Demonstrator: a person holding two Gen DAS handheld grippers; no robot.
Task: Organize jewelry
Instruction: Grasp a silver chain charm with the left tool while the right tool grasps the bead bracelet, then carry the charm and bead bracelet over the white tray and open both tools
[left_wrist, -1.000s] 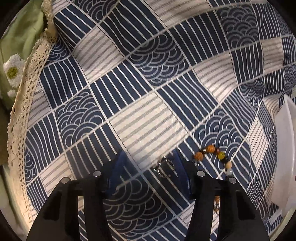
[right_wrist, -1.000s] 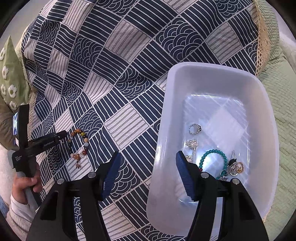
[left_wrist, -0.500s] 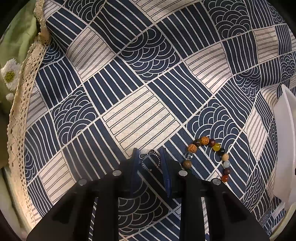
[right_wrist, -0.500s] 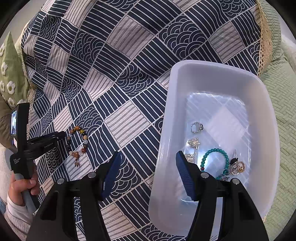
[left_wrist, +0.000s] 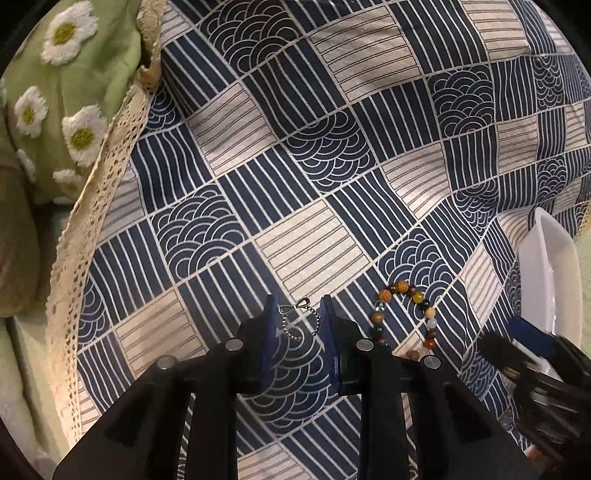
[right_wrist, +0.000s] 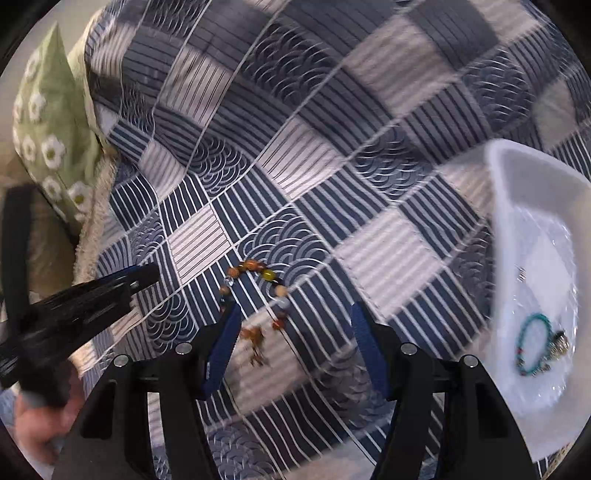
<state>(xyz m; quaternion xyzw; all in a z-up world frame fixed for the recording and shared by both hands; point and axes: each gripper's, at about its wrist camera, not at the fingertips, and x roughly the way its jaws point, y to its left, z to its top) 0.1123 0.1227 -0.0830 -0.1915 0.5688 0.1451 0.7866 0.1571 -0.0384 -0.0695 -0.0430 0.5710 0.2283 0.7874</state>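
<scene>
Although most of the jewelry seems already gathered, two pieces are not yet put away. Nearest in the left wrist view, the left gripper (left_wrist: 297, 323) has its blue pads drawn close on either side of a small silver beaded chain with a bow charm (left_wrist: 297, 320); the chain appears pinched between them, though whether it is lifted clear of the cloth I cannot tell. Just beside it to the right lies the multicolored bead bracelet (left_wrist: 404, 317), loose on the navy-and-cream patterned tablecloth (left_wrist: 321, 155). In the blurred right wrist view, the right gripper (right_wrist: 293, 345) has its fingers spread wide and holds nothing, poised over that same bracelet (right_wrist: 258, 295), whose lower beads sit between the fingers. Farther to the right stands the white plastic tray (right_wrist: 517, 206), which already holds a turquoise bead bracelet (right_wrist: 532, 343) and a few small metallic pieces too blurred to name. Beyond the cloth's lace edge lies green fabric embroidered with daisies (left_wrist: 62, 92). Judging from this, the task is well along: the chain and the bracelet need carrying to the tray.
</scene>
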